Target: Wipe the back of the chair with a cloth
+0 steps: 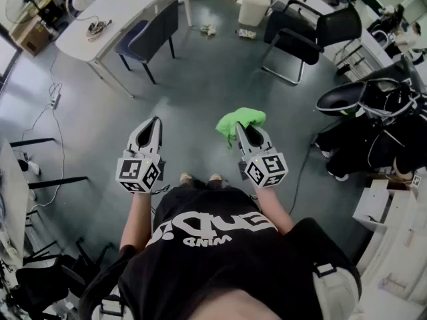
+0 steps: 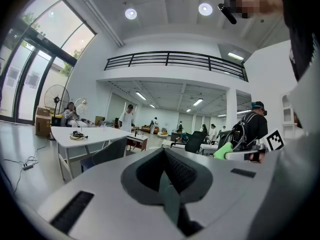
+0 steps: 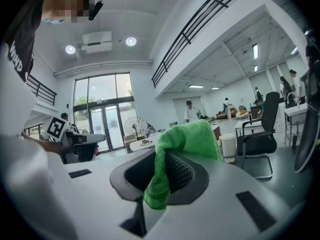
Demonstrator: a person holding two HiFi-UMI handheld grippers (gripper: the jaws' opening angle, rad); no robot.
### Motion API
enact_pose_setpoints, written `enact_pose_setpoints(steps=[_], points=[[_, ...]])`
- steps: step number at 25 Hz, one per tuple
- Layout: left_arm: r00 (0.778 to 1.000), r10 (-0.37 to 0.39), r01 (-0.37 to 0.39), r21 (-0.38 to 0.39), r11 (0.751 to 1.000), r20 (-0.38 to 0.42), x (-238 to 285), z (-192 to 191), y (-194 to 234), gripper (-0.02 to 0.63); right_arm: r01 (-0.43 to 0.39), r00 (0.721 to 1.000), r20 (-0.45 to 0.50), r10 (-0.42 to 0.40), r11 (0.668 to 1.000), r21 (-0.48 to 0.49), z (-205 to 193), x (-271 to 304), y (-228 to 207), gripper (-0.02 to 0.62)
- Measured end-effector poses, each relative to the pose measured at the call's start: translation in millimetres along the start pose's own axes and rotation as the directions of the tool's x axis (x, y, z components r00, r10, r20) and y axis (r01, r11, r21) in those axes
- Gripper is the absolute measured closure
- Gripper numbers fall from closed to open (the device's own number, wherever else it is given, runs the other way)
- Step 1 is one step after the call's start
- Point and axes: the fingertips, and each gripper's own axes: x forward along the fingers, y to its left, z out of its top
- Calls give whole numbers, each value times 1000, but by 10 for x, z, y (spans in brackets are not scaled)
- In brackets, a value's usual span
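A bright green cloth is bunched at the tip of my right gripper, which is shut on it; it drapes over the jaws in the right gripper view as the cloth. My left gripper is held level beside it, shut and empty, with the jaws pressed together. Both are in the air in front of the person. A black cantilever chair stands ahead to the right, seen as the chair. A dark blue chair stands ahead to the left at a white table.
Another black office chair and dark bags sit on the right. A white bin and small items lie on the grey floor ahead. Cables run along the floor at left. People stand in the distance.
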Motion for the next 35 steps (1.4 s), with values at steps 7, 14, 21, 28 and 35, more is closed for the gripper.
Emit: enact_pose_setpoints(steps=[7, 14, 21, 28, 35], points=[[1000, -31, 31, 3, 1000, 1, 75, -24, 106, 607, -8, 1000, 20, 7, 1000, 14, -3, 166, 81, 548], [997, -76, 76, -4, 997, -7, 126, -56, 310, 606, 39, 999, 32, -39, 999, 11, -43, 325, 149, 548], [990, -141, 141, -21, 990, 2, 365, 15, 410, 606, 100, 993, 67, -102, 995, 25, 48, 474, 79, 548], [989, -146, 145, -20, 989, -7, 825, -32, 603, 606, 123, 989, 77, -125, 992, 28, 98, 818, -239, 548], [992, -130, 130, -10, 992, -5, 1632, 94, 842, 607, 116, 990, 76, -118, 993, 33, 272, 1440, -835, 548]])
